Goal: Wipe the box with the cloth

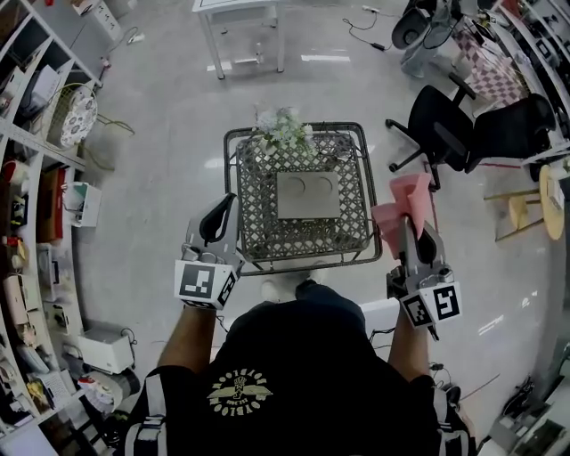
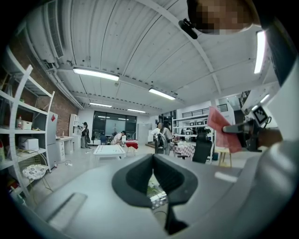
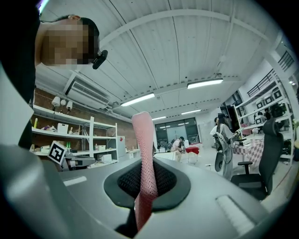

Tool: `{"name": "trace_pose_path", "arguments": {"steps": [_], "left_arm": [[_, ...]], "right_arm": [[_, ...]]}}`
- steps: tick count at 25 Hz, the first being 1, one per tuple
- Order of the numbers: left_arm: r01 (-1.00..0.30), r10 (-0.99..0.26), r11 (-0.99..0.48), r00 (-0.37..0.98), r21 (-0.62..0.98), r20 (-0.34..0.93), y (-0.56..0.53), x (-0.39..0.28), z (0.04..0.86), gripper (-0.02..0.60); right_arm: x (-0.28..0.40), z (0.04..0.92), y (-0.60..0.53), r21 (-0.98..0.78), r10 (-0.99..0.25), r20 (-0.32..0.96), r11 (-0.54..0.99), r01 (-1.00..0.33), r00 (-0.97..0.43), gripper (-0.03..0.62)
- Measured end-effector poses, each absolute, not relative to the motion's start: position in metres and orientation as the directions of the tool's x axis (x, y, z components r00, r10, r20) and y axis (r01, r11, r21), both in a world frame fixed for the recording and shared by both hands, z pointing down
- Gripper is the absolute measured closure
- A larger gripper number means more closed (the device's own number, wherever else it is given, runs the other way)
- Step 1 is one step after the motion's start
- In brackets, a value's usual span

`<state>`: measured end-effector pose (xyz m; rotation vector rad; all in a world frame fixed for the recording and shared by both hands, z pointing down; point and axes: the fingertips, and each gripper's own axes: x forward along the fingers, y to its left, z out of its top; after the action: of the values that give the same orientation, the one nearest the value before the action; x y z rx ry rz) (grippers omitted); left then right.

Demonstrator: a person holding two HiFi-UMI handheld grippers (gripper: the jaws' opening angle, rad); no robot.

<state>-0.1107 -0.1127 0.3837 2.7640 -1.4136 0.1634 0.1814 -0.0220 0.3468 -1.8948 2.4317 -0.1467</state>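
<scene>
A flat grey box (image 1: 307, 194) with two round dents lies on a wire-mesh table (image 1: 258, 223) in front of me in the head view. My right gripper (image 1: 417, 233) is held up to the right of the table, shut on a pink cloth (image 1: 401, 207). In the right gripper view the cloth (image 3: 144, 149) stands up from between the closed jaws of the right gripper (image 3: 145, 179). My left gripper (image 1: 216, 221) hovers at the table's left front corner, shut with nothing in it. The left gripper (image 2: 153, 179) points out into the room, and the cloth (image 2: 222, 130) shows at its right.
A bunch of pale flowers (image 1: 285, 131) lies at the table's far edge. Black office chairs (image 1: 481, 129) stand to the right, with a yellow stool (image 1: 521, 209) beyond. Cluttered shelves (image 1: 36, 178) line the left wall. A white table (image 1: 239, 18) stands farther back.
</scene>
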Motion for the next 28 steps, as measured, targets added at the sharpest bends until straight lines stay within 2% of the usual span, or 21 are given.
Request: {"name": "trace_pose_path", "arguments": {"steps": [14,20,28], "left_arm": [[-0.885,-0.881,-0.462,0.451,-0.059,0.145,-0.146,-0.05,0.377,0.581],[-0.918,-0.915,-0.386,0.369,-0.087,0.165,-0.141,-0.046,0.376,0.581],[-0.915,-0.912,-0.391,0.371,-0.102,0.174,-0.144,-0.043,0.381,0.581]], "right_arm": [[0.241,0.367,-0.097,-0.182,-0.913,0.013,0.4,-0.899,-0.409,0.577],[0.251,0.382,-0.114,-0.237,-0.88,0.018,0.457,-0.857,-0.474,0.577],[0.244,0.401,-0.127,-0.301,-0.867,0.034,0.465,-0.832,-0.497,0.577]]}}
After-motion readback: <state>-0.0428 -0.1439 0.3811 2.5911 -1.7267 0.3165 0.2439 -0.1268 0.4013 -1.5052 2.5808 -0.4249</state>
